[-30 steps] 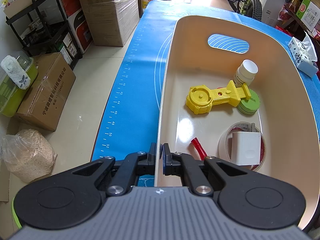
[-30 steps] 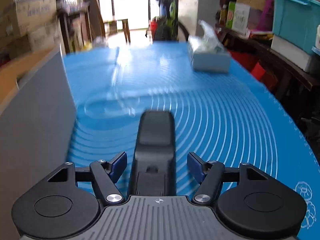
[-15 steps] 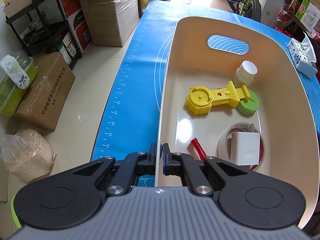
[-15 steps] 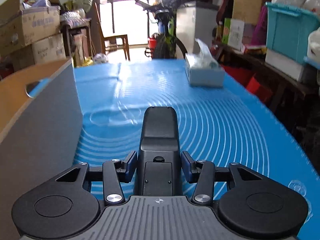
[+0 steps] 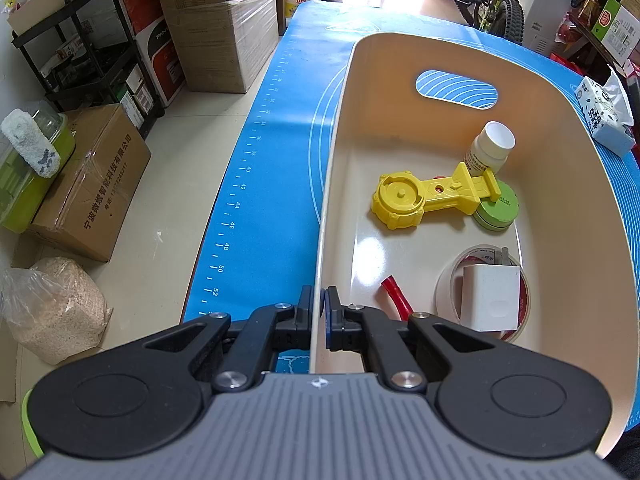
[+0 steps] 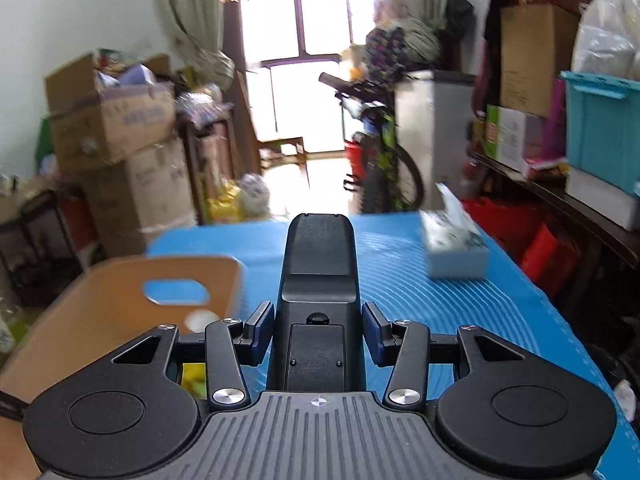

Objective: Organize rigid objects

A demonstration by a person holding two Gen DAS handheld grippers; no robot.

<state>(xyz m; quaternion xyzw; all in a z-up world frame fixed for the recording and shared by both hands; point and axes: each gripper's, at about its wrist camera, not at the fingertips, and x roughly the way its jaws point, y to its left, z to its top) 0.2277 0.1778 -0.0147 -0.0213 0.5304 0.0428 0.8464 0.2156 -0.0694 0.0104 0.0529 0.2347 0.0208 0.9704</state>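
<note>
My left gripper (image 5: 319, 307) is shut on the near left rim of a cream plastic bin (image 5: 580, 184). Inside the bin lie a yellow plastic toy (image 5: 424, 200), a white bottle (image 5: 490, 148), a green round tin (image 5: 498, 210), a white charger (image 5: 490, 298) on a tape roll, and a red piece (image 5: 394, 292). My right gripper (image 6: 318, 334) is shut on a black remote-like device (image 6: 318, 280) and holds it in the air above the blue mat, right of the bin (image 6: 100, 304).
The blue mat (image 5: 264, 184) covers the table; its left edge drops to a floor with cardboard boxes (image 5: 92, 184). A tissue box (image 6: 454, 250) sits on the mat at the far right. Shelves and crates stand beyond the table's right side.
My right gripper closed on the black device and lifted it off the mat, tilting the view upward. The left gripper and bin stayed still.
</note>
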